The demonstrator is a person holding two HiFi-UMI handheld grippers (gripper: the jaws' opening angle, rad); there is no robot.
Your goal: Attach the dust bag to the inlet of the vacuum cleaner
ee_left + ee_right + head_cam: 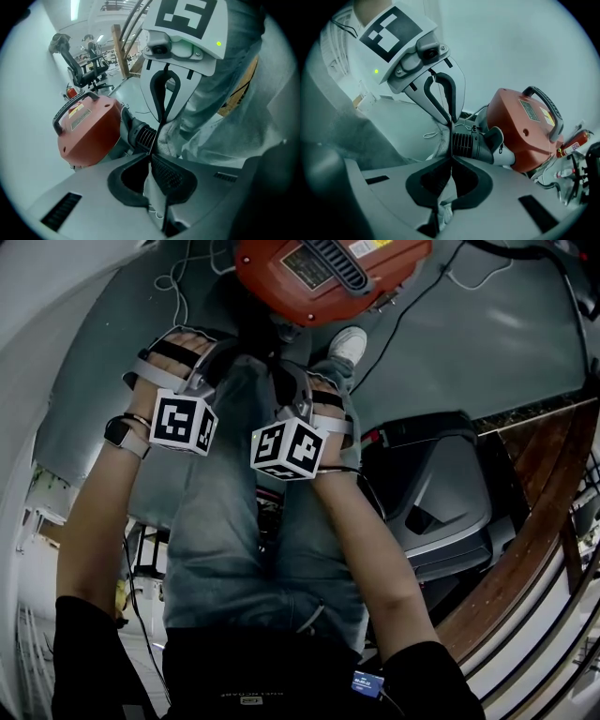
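Note:
The red vacuum cleaner (328, 273) stands on the floor ahead of me, and its black ribbed inlet (143, 136) (468, 145) sticks out toward the grippers. The grey cloth dust bag (244, 521) (225, 93) (389, 122) hangs between my arms, its mouth held up just in front of the inlet. My left gripper (151, 157) is shut on the bag's pale edge cloth. My right gripper (451, 157) faces it and is shut on the opposite edge. Their marker cubes (183, 423) (289, 448) sit side by side. The bag hides the fingertips in the head view.
A person's shoe (349, 343) rests beside the vacuum. Loose cables (183, 273) lie on the grey floor. A grey and black machine (441, 493) stands to the right, with a wooden rail (539, 521) beyond it. Office chairs (89, 70) and a fire extinguisher (572, 143) are farther off.

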